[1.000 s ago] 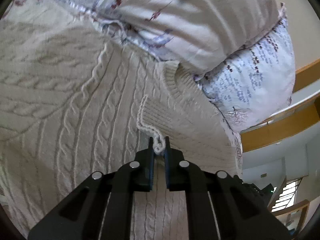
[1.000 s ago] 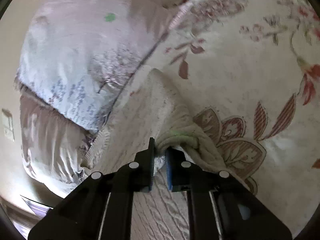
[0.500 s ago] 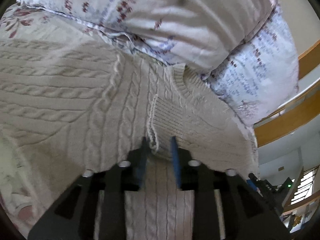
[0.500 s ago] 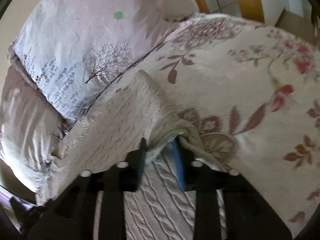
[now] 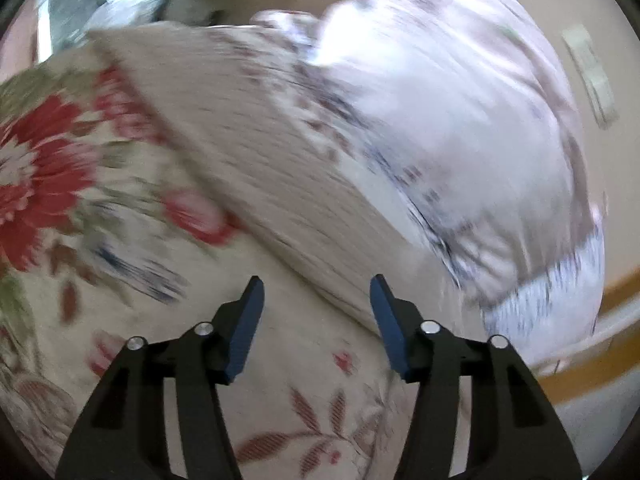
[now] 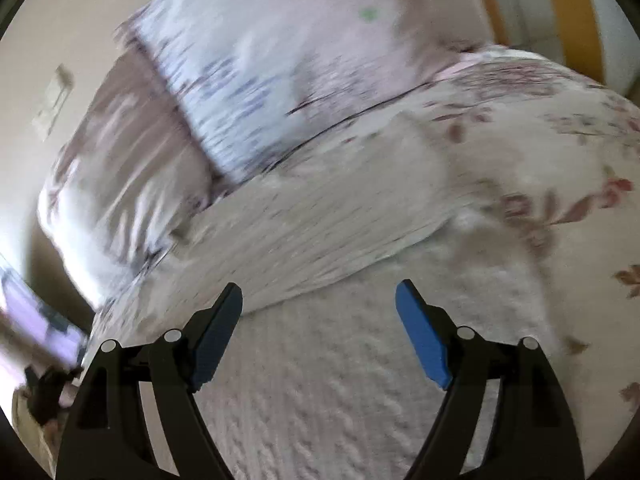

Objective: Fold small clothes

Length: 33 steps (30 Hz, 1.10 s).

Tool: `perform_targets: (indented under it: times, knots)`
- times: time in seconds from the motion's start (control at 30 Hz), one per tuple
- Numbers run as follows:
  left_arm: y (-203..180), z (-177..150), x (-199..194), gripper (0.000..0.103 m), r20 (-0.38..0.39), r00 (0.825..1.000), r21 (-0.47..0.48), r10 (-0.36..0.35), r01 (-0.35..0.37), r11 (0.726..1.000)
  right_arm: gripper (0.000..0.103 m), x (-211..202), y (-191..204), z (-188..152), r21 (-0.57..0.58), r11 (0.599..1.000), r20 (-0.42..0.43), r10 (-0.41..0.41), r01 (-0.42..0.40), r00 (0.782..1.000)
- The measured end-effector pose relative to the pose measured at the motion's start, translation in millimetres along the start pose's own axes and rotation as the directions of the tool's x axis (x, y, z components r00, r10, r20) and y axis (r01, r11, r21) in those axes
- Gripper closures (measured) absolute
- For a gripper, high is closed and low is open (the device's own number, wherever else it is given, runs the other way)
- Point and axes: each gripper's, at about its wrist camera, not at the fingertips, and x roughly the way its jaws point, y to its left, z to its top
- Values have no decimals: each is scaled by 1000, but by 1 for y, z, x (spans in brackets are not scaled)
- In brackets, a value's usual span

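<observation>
Presently, cream knit sweater (image 6: 360,380) is lying folded on the flowered bed (image 5: 100,240) just below the pillows (image 5: 460,120), both left claw (image 5: 316,320) and right claw (image 6: 318,330) hovering spread and empty, likely because a fold is set.

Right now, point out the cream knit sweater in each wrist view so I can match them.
Left wrist: the sweater runs as a blurred band across the middle, beyond the open left claw.
Right wrist: the sweater fills the lower centre, under the open right claw.
Shared landmark: the pale pillow beside the sweater.
</observation>
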Motion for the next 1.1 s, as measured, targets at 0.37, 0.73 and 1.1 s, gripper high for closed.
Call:
perform_targets:
  times: [0.37, 0.73, 1.1]
  knots:
    - [22, 34, 22, 81, 23, 999, -189, -47, 50, 981, 22, 13, 13, -6, -42, 998, -74, 53, -56, 996]
    - [-45, 26, 1, 96, 82, 979, -19, -189, 191, 981, 22, 13, 10, -7, -35, 996, -88, 75, -78, 993]
    - [-225, -92, 55, 96, -153, 936, 403, -317, 352, 845, 22, -8, 16, -5, -84, 991, -72, 96, -102, 993]
